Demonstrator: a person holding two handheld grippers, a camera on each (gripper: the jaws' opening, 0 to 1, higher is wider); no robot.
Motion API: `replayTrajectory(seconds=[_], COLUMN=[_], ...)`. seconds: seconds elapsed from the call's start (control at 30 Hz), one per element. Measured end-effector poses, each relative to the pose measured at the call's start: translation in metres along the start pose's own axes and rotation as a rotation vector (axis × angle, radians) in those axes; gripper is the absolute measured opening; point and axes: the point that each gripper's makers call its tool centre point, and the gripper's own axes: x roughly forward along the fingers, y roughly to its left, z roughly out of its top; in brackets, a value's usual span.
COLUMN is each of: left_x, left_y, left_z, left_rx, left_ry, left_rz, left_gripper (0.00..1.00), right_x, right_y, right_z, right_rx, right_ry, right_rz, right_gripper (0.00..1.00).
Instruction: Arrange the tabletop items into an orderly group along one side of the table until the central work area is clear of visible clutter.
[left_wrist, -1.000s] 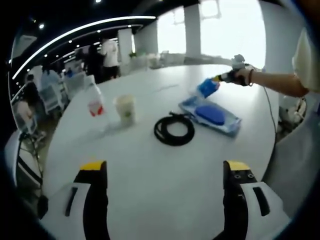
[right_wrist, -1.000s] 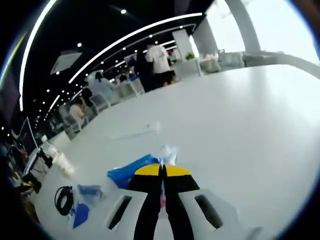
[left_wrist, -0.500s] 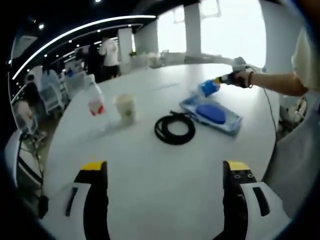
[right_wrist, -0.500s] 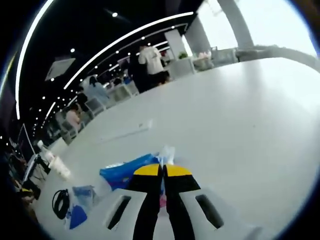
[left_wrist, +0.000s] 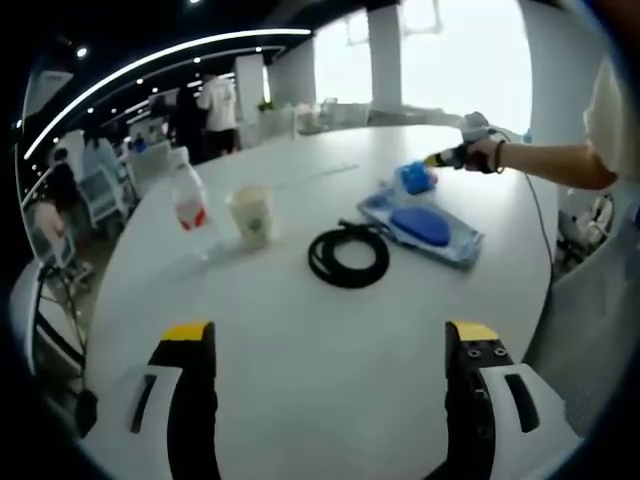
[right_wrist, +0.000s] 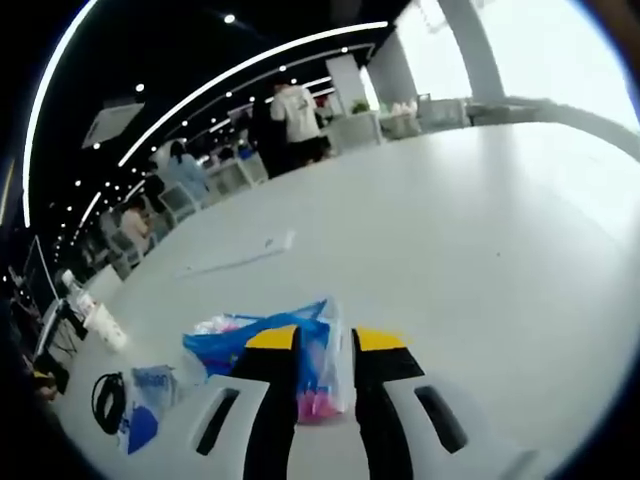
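We see a big white table (left_wrist: 300, 340) in a large room with bright ceiling lights. Our left claw (left_wrist: 330, 345) is wide open over it. Our right claw (right_wrist: 325, 340) is open a little around a blue bag (right_wrist: 265, 335), which lies by the blue pack (left_wrist: 420, 228).

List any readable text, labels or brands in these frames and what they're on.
None can be read.
Bottle: red label, print too blurred.
Paper cup: greenish mark, illegible.
Blue flat package: no legible print.
Blue bag between the right gripper's jaws: no legible print.
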Motion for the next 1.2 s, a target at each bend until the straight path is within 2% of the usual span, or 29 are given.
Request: replayTrajectory(seconds=[0.1,0.2,0.27,0.33,0.43,0.5,0.63,0.8,0.87,1.03,1.2], left_x=[0.0,0.0,0.0,0.0,0.001,0.0,-0.001,-0.003,-0.004,-0.005,-0.005], left_y=[-0.001,-0.003,-0.007,-0.009,-0.01,-0.012,-0.012,-0.013,-0.014,-0.016,-0.02], left_z=[0.002,0.004,0.004,0.007,0.009,0.013,0.016,0.021,0.023,0.026,0.029], left_rx=[-0.008,-0.008,-0.021,-0.029,-0.042,-0.066,-0.061,-0.073,-0.069,-0.053,-0.045], left_ry=[-0.007,-0.017,-0.02,-0.029,-0.039,-0.057,-0.067,-0.087,-0.093,-0.1,-0.106], left_rz=[-0.004,-0.015,-0.031,-0.041,-0.052,-0.065,-0.066,-0.072,-0.072,-0.08,-0.092], left_gripper=[0.93,0.94,0.96,0.97,0.98,0.98,0.99,0.99,0.99,0.99,0.99], right_x=[-0.005,-0.007,-0.008,-0.009,-0.011,-0.012,-0.018,-0.028,-0.035,-0.05,-0.067], right_y=[0.001,0.006,0.011,0.015,0.024,0.028,0.037,0.05,0.057,0.075,0.093], right_z=[0.001,0.003,0.003,0.002,0.001,0.002,0.001,-0.006,-0.016,-0.028,-0.037], right_rx=[-0.019,-0.029,-0.016,-0.039,-0.072,-0.07,-0.061,-0.091,-0.083,-0.078,-0.09], right_ry=[0.003,0.0,0.004,0.009,0.027,0.032,0.037,0.075,0.129,0.175,0.193], right_rz=[-0.011,0.017,0.039,0.046,0.071,0.08,0.101,0.124,0.134,0.169,0.188], right_gripper=[0.33,0.43,0.54,0.64,0.71,0.75,0.86,0.96,0.99,0.99,0.99])
